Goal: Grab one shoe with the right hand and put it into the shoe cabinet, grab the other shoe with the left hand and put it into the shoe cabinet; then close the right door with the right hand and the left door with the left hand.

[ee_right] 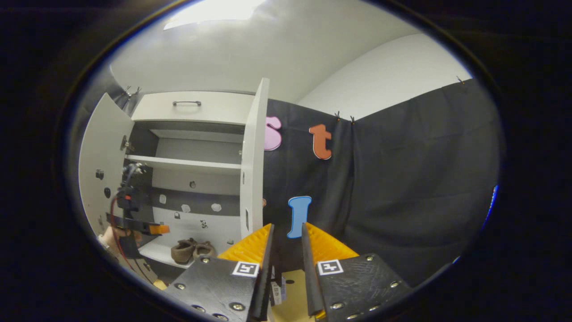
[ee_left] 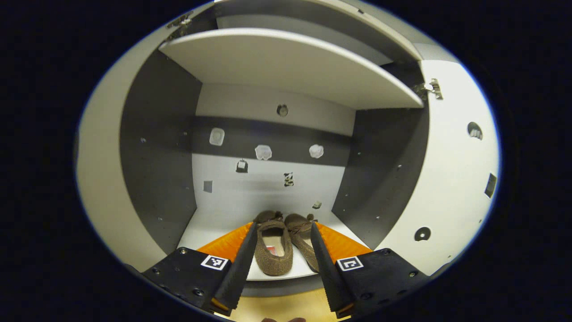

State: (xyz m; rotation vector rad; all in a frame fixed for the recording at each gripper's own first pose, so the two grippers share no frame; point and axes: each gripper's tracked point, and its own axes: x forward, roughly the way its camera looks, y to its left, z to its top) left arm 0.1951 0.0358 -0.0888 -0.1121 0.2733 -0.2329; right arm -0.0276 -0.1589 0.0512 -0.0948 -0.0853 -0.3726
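Two brown shoes stand side by side on the bottom shelf (ee_left: 210,228) of the shoe cabinet, heels toward me: one shoe (ee_left: 273,251) on the left, the other shoe (ee_left: 302,237) on its right. My left gripper (ee_left: 283,226) is open just outside the cabinet's front, its fingers framing the pair without touching it. In the right gripper view the same shoes (ee_right: 192,250) lie low in the cabinet, and the left gripper (ee_right: 134,210) hangs before them in a hand. My right gripper (ee_right: 287,228) sits off to the right of the cabinet, narrowly open, nothing between its fingers.
Both doors stand open: the left door (ee_right: 100,156) and the right door (ee_right: 252,161), whose edge faces my right gripper. An upper shelf (ee_left: 290,62) spans the cabinet above the shoes. A drawer with a handle (ee_right: 187,103) tops it. Black cloth hangs to the right.
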